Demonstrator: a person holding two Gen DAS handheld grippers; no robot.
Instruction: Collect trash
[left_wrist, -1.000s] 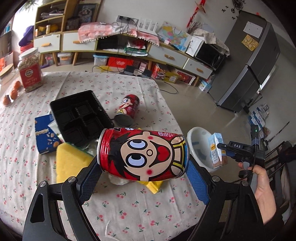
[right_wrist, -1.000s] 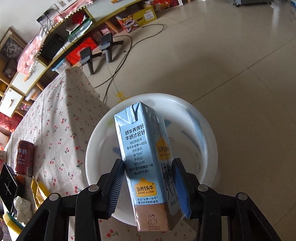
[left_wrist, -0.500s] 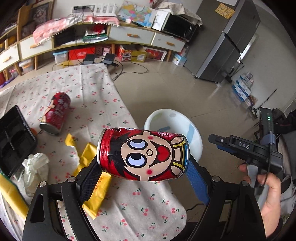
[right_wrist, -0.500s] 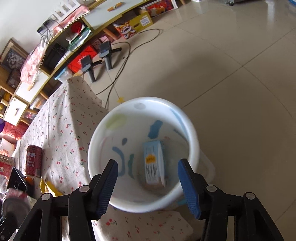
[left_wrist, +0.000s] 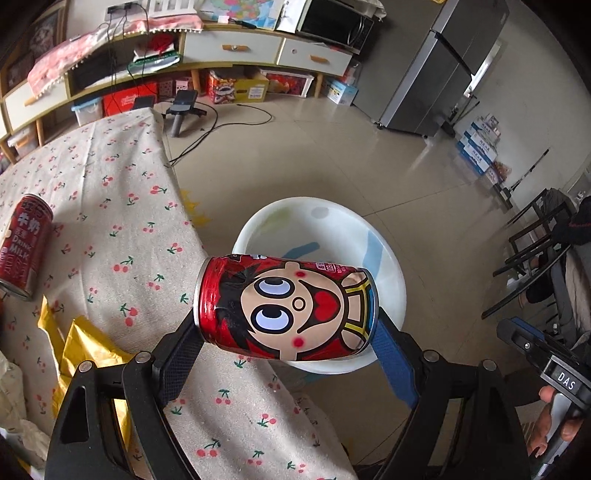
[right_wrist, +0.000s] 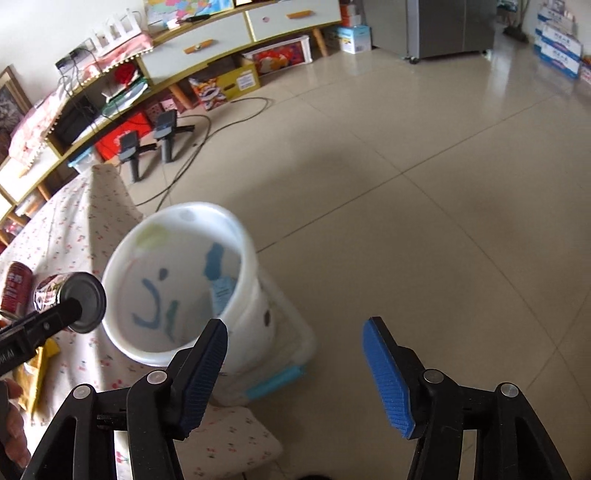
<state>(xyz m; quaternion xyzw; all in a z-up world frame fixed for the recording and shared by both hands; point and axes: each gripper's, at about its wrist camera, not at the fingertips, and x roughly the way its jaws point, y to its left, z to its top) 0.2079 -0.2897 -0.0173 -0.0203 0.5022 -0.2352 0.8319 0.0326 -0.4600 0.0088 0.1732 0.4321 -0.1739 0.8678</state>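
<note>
My left gripper (left_wrist: 288, 332) is shut on a red cartoon-face can (left_wrist: 288, 308), held sideways over the table edge, just short of the white trash bin (left_wrist: 391, 273). In the right wrist view the same can (right_wrist: 70, 297) hangs at the bin's left rim (right_wrist: 122, 243). A blue milk carton (right_wrist: 223, 293) lies inside the bin. My right gripper (right_wrist: 295, 332) is open and empty, beside the bin and above the floor.
A second red milk can (left_wrist: 24, 254) lies on the cherry-print tablecloth (left_wrist: 122, 206). Yellow wrappers (left_wrist: 85, 350) lie near the table's front edge. A cushioned stool (right_wrist: 221, 443) stands below the bin. Cables and stands lie on the floor by the low cabinet.
The right gripper opened and dropped the milk carton into the bin, then drew back to the right. The left gripper carried the can from over the table toward the bin.
</note>
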